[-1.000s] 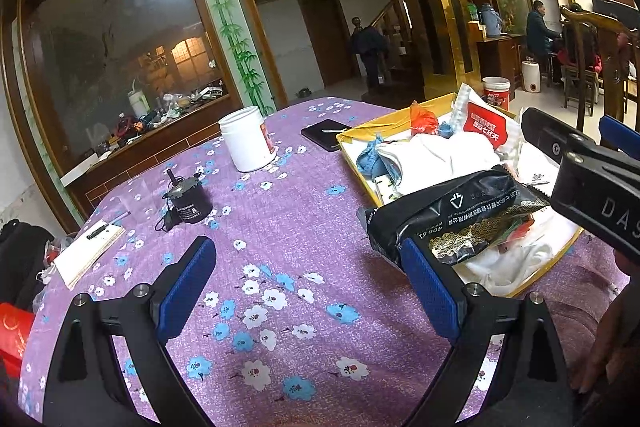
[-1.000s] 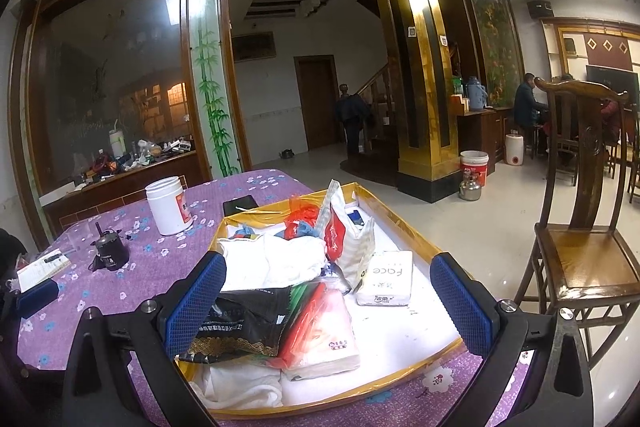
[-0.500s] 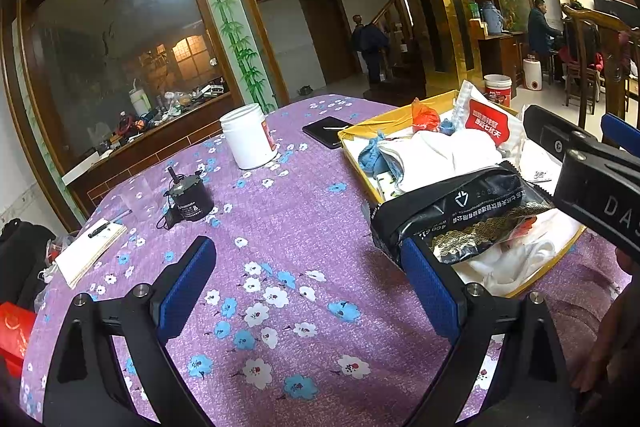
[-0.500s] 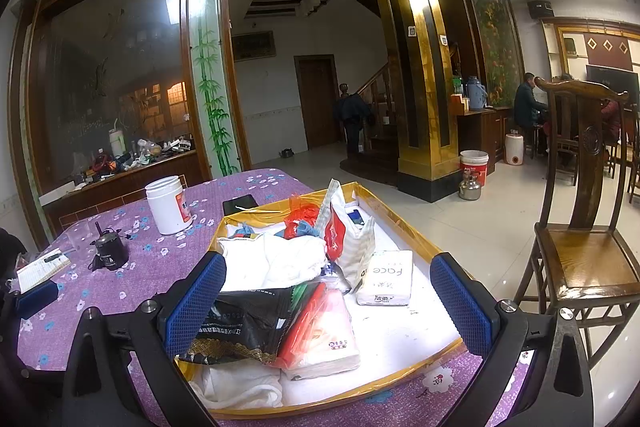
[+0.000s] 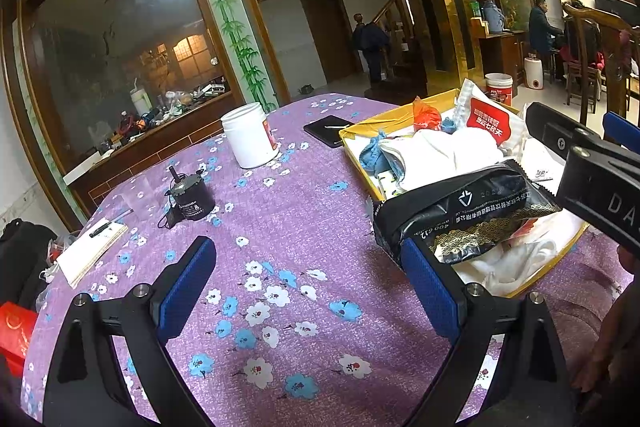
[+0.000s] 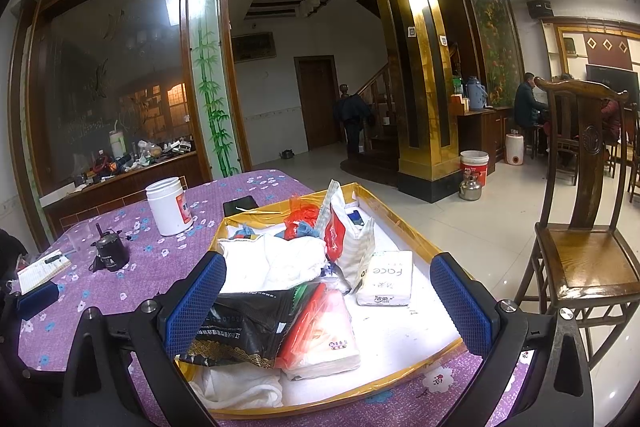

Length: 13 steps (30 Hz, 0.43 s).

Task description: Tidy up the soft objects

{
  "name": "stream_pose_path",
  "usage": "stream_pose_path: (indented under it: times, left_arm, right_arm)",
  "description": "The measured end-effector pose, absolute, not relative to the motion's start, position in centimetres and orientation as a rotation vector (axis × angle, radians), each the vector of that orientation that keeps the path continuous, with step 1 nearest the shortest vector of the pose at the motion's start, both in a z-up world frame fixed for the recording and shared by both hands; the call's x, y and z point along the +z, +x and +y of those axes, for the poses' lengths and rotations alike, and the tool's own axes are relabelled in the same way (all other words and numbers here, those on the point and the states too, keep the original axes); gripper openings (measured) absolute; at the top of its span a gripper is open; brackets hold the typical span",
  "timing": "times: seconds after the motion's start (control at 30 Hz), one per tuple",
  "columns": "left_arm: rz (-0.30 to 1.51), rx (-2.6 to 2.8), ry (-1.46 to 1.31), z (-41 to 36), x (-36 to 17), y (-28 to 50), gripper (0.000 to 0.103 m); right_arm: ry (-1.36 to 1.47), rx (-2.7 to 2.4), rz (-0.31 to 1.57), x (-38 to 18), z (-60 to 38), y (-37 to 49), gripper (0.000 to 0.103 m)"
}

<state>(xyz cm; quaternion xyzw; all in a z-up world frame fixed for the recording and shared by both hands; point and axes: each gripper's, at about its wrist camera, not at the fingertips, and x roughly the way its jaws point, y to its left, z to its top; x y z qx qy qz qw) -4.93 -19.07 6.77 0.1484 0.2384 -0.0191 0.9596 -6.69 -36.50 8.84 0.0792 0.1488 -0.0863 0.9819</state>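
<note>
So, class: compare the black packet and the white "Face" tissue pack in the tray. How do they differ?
The black packet is dark with gold trim; the tissue pack is white. The black packet lies on other items at the tray's near left; the tissue pack sits on the tray's floor at the right. The black packet looks crumpled, the tissue pack blocky. Both are soft packs.

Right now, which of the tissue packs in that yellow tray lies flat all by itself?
The white pack printed "Face". It lies alone on the bare white floor of the tray, while the red-and-clear pack sits in the pile, leaning on the black bag.
</note>
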Motion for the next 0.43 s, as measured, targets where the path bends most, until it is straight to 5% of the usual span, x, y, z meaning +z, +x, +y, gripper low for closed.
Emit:
stream_pose_path:
  times: [0.43]
  left_arm:
    - [0.470, -0.034, 0.320, -19.00, 6.90, -5.28, 0.094]
  right_arm:
    - [0.161, -0.174, 0.299, 8.84, -36.50, -6.64, 0.103]
